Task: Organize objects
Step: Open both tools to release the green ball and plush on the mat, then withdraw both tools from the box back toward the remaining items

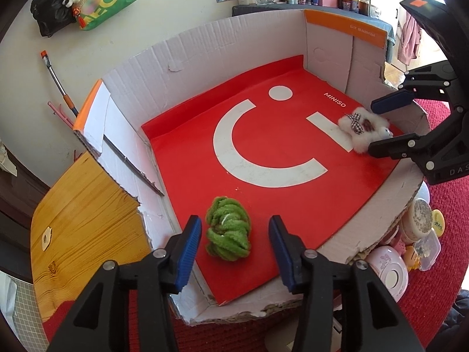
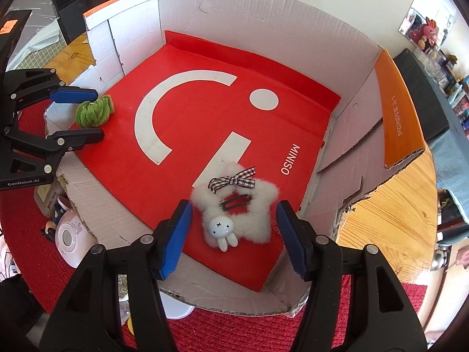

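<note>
My left gripper point(image 1: 234, 249) is partway open over the near edge of the box point(image 1: 234, 38), w/ the green scrunchie point(image 1: 228, 228) lying between the blue pads point(image 1: 190, 252); there's a clear gap on both sides, so nothing's gripped. It sits on the red sheet point(image 1: 263, 135) that lines the box floor, near the front-left corner, just below the white smile print. My right gripper point(image 2: 233, 237) is partway open too, pointing down at the fluffy white clip point(image 2: 234, 208): star-shaped, w/ a checked bow point(image 2: 233, 180) at the far side, a dark snap clip in the middle & a small white bunny point(image 2: 221, 230) at the near end. The clip lies flat on the sheet point(image 2: 205, 111) between my pads point(image 2: 176, 240), which don't touch it, so that's loose as well. It's by the MINISO lettering, near the right wall of the box point(image 2: 263, 17), and overlaps the white bar of the print. From the left cam I can see the right gripper point(image 1: 378, 129) w/ one finger either side of the clip point(image 1: 363, 129); from the right cam the left gripper point(image 2: 88, 114) brackets the scrunchie point(image 2: 93, 113) the same way. The two items are well apart, at opposite ends of the front of the box. The box stands on a wooden table point(image 1: 82, 211), w/ a red mat point(image 2: 234, 328) under the near side. Small pink & white bits point(image 1: 390, 270) sit outside the front wall on the mat.
</note>
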